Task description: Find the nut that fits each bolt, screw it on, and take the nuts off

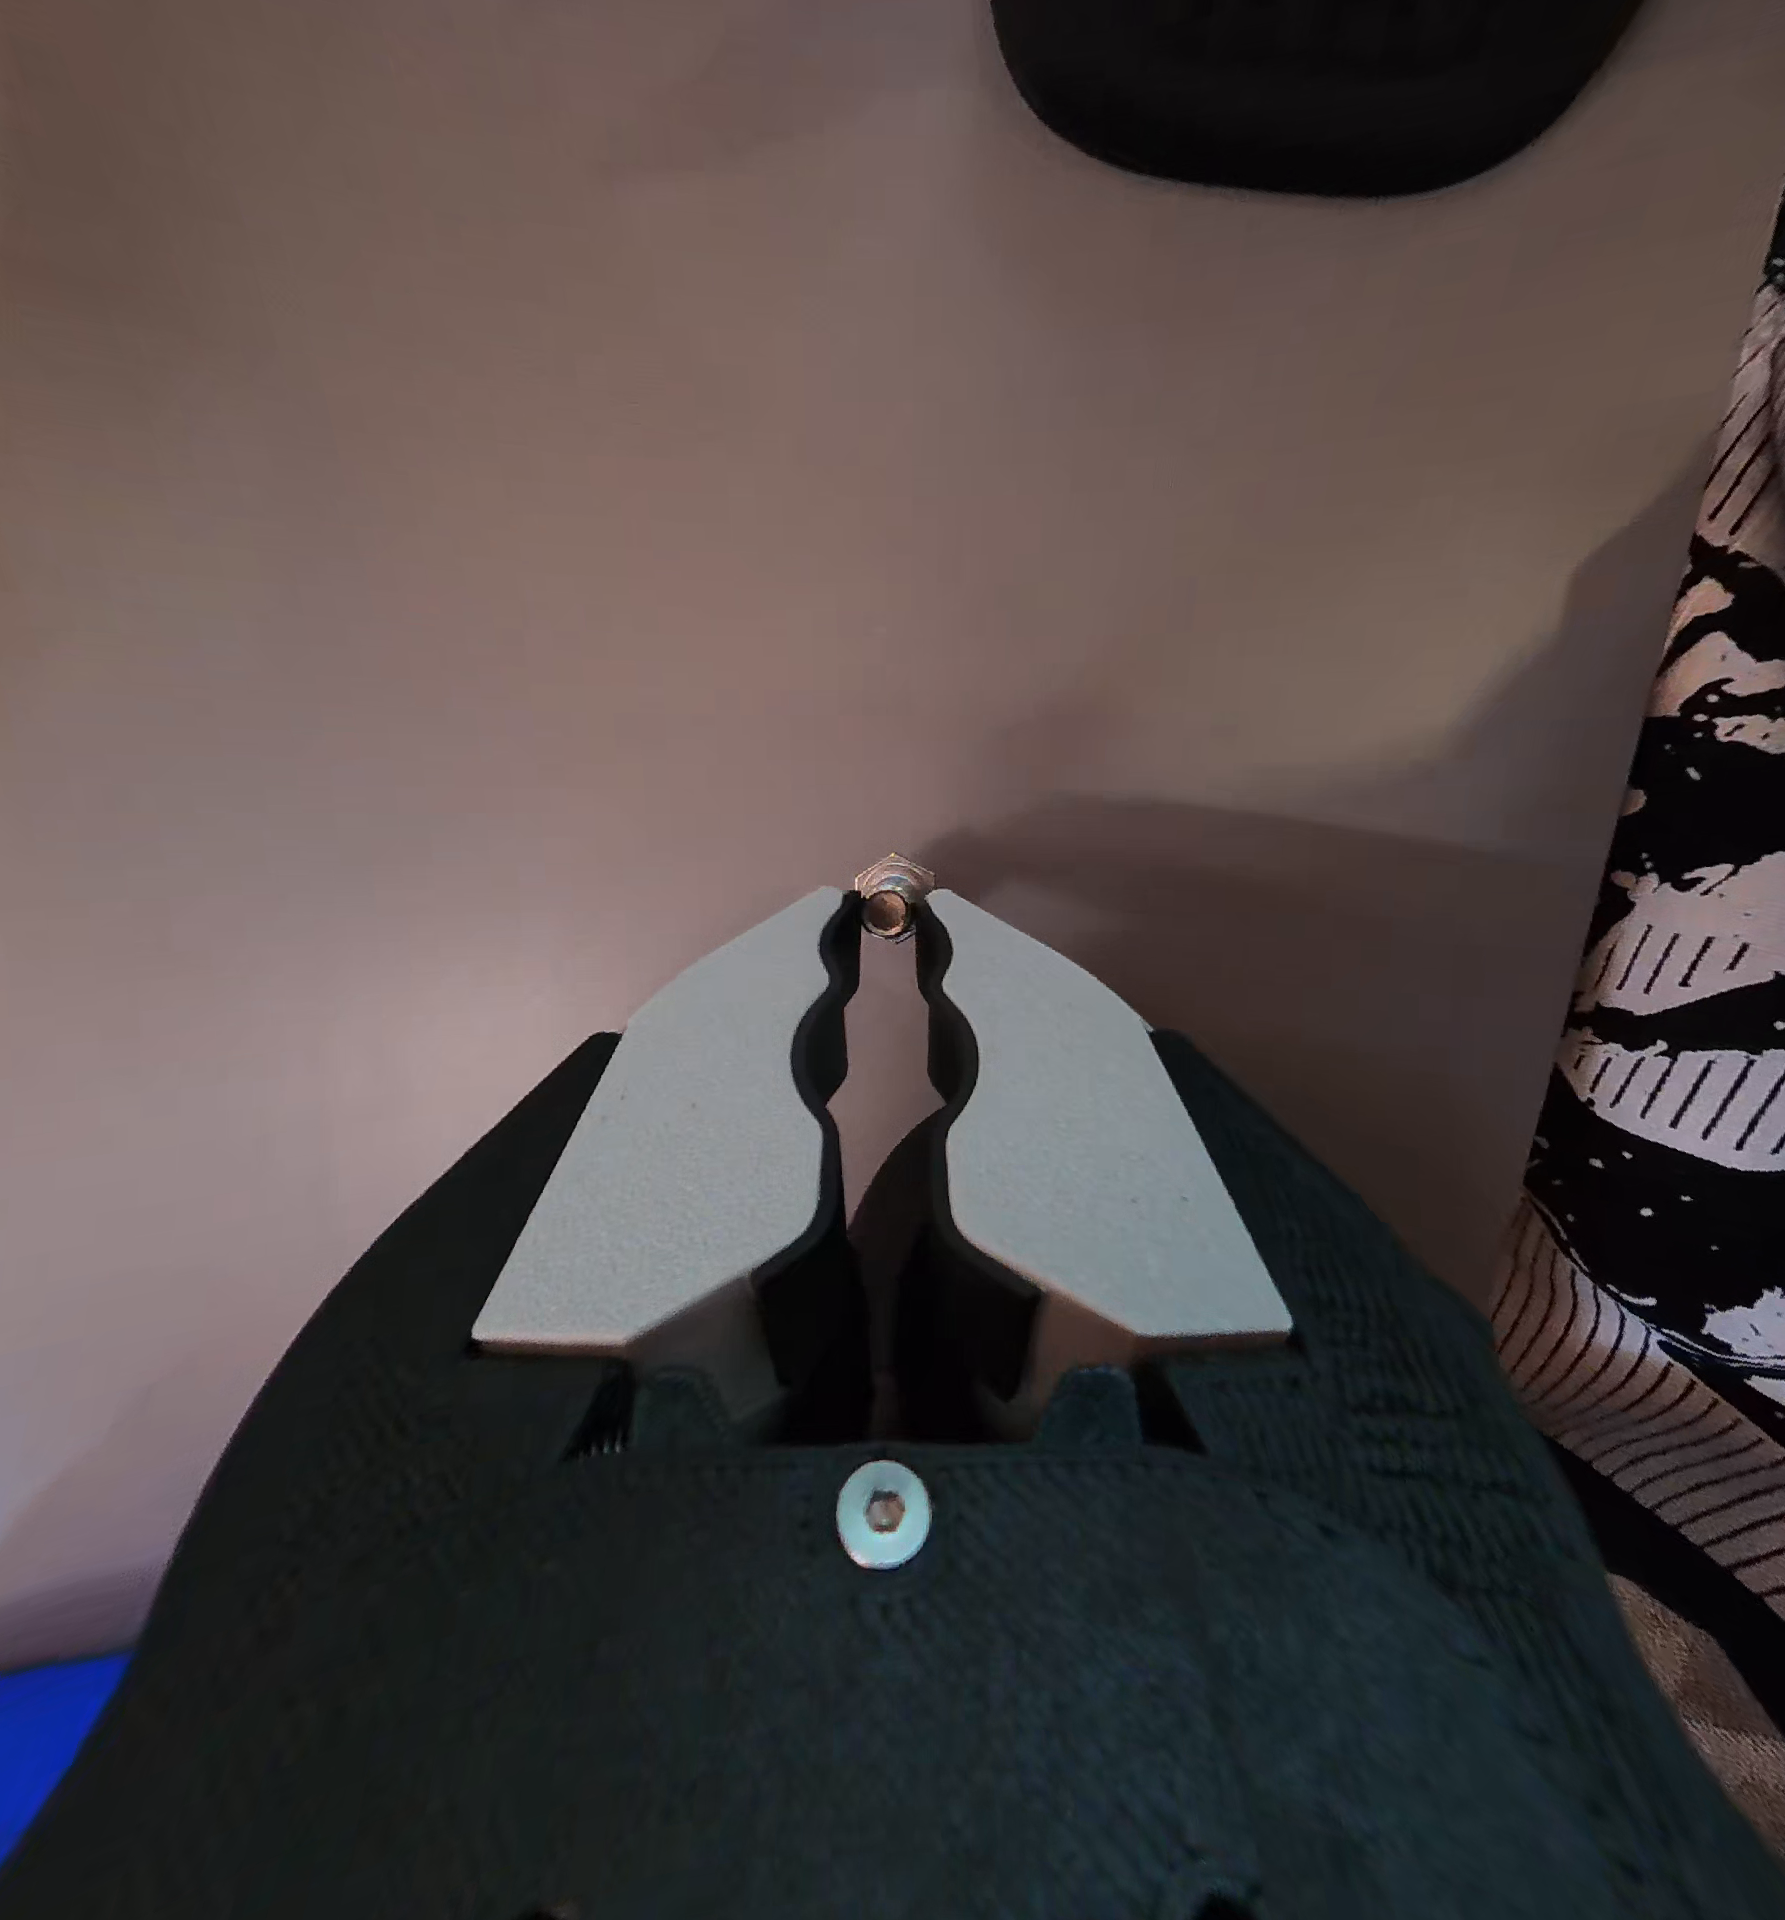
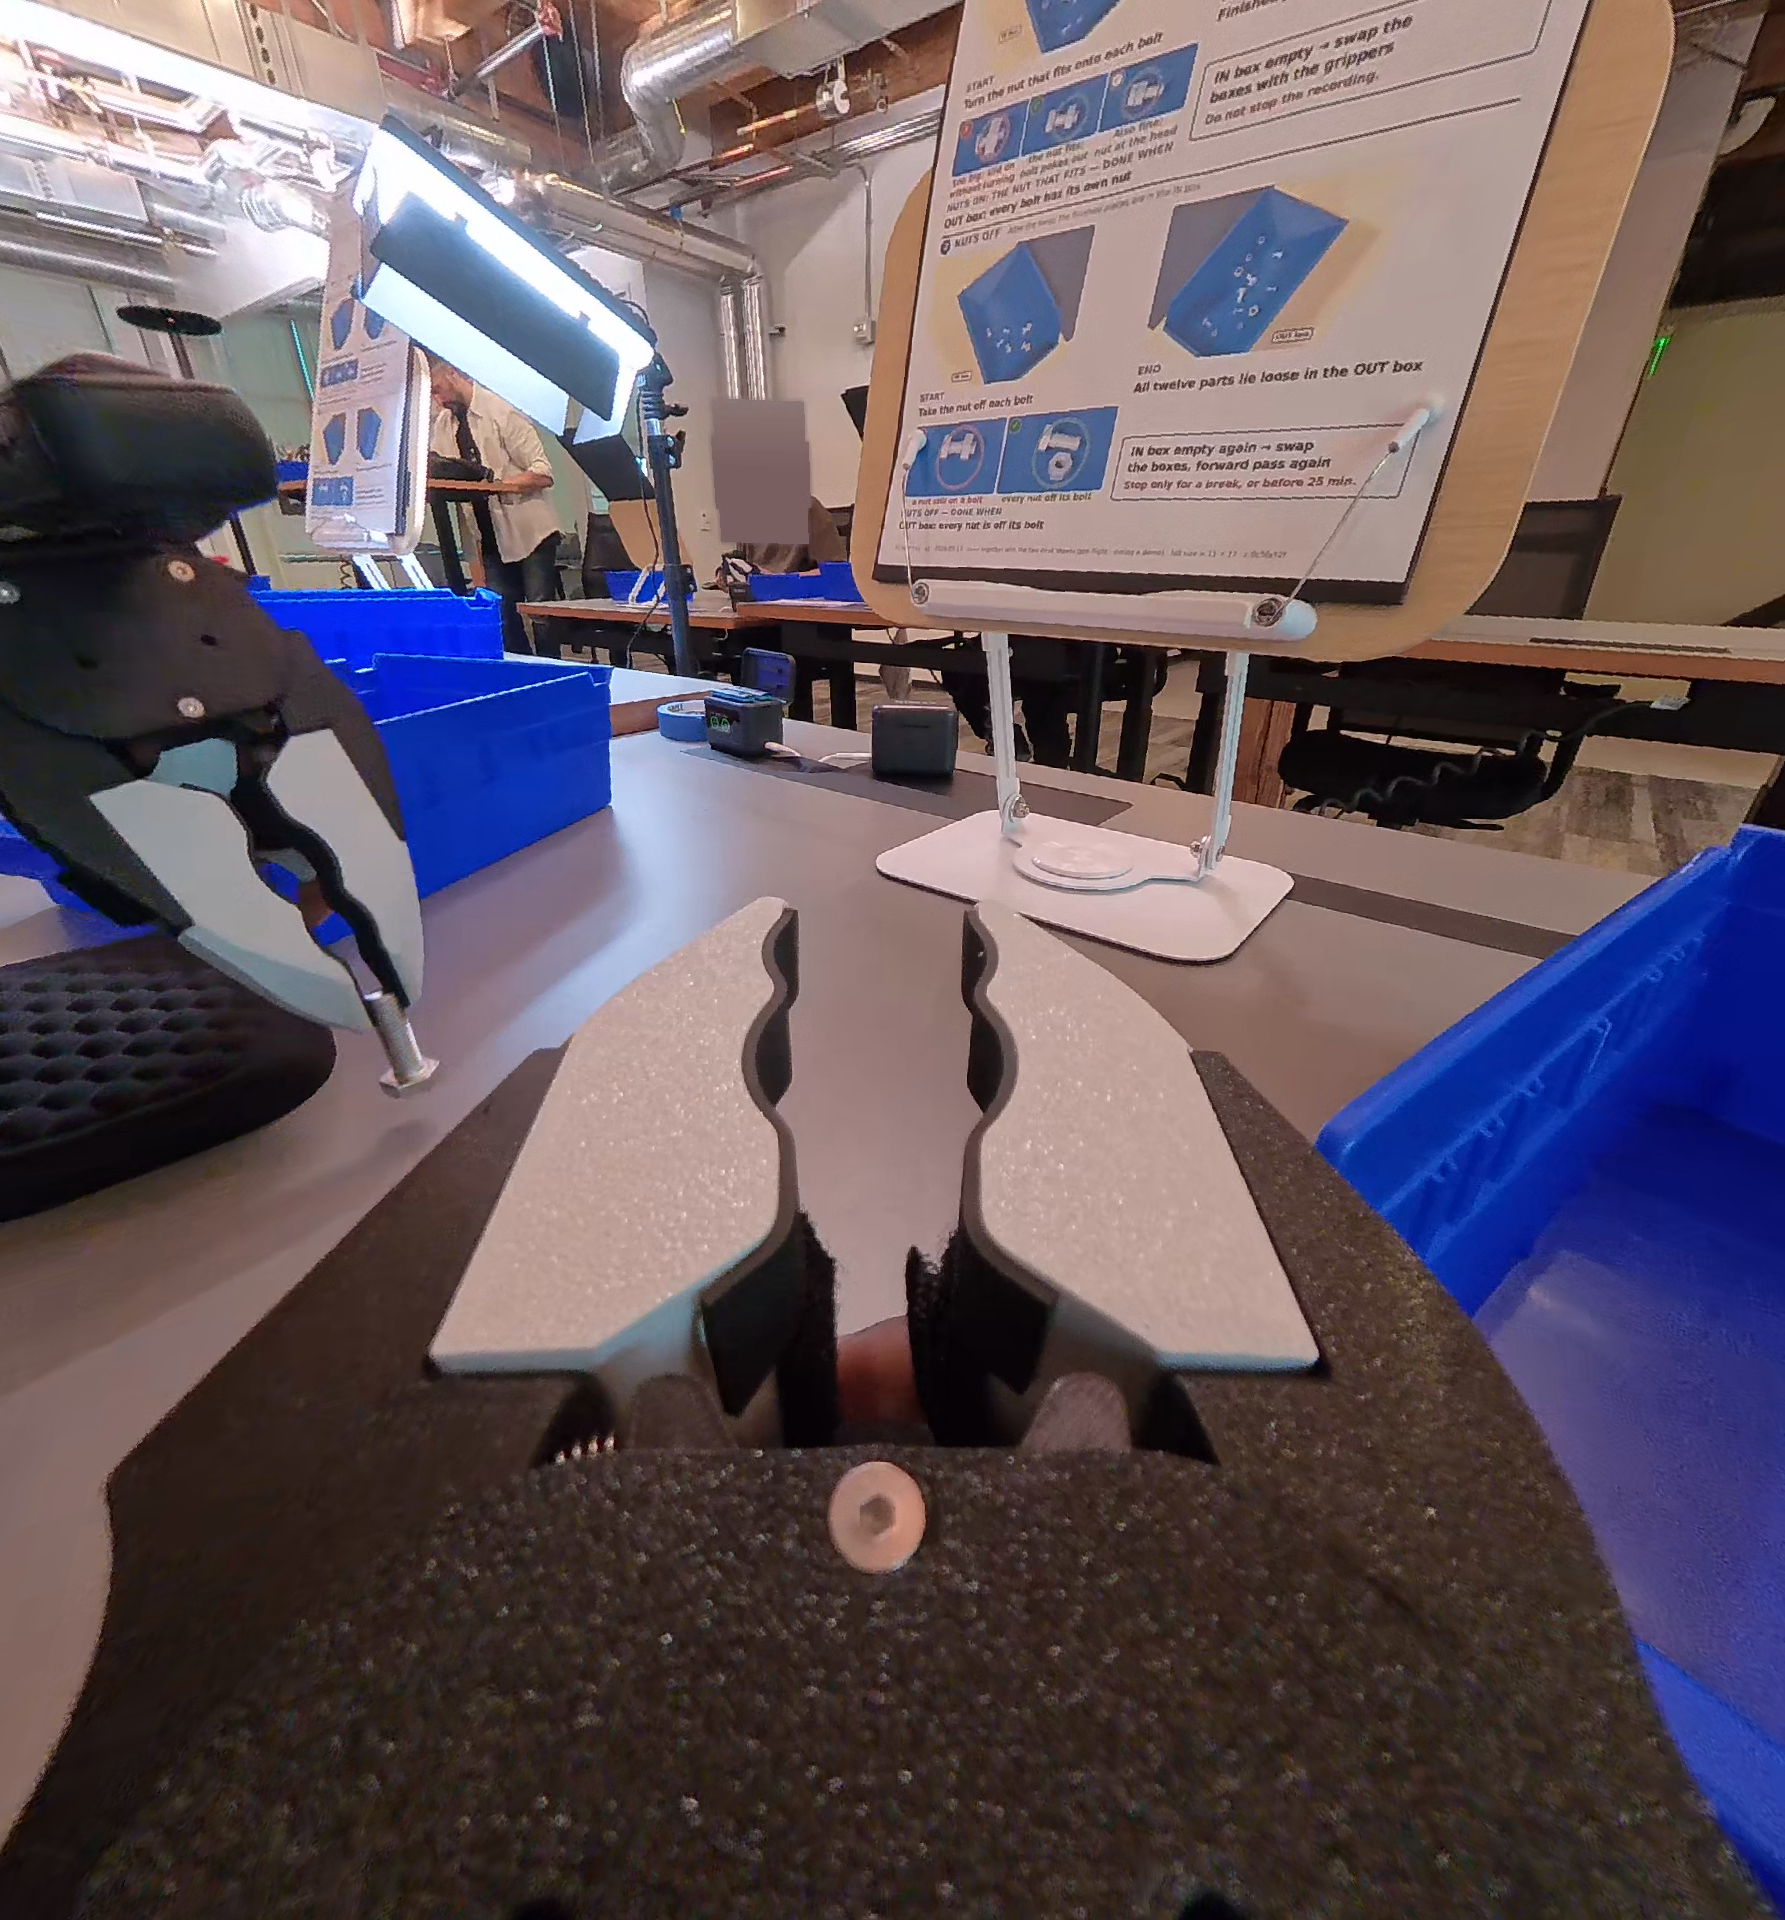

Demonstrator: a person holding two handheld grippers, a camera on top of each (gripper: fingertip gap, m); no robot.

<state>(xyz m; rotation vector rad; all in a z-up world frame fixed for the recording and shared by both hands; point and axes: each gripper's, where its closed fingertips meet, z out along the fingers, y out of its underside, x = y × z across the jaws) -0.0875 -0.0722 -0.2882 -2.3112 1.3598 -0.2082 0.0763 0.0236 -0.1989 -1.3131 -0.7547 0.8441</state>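
My left gripper is shut on a silver bolt, seen end-on between its tips, with the hex head behind them. In the right wrist view the left gripper points down at the left, and the bolt hangs from its tips, head down, at or just above the grey table. No nut shows on the visible shank. My right gripper is open and empty, low over the table to the right of the bolt.
A blue bin stands close on the right, and more blue bins at the back left. A black mesh pad lies at the left. An instruction board on a white stand is ahead. Patterned clothing is at the right. There is about 20 cm between the tips of the two grippers.
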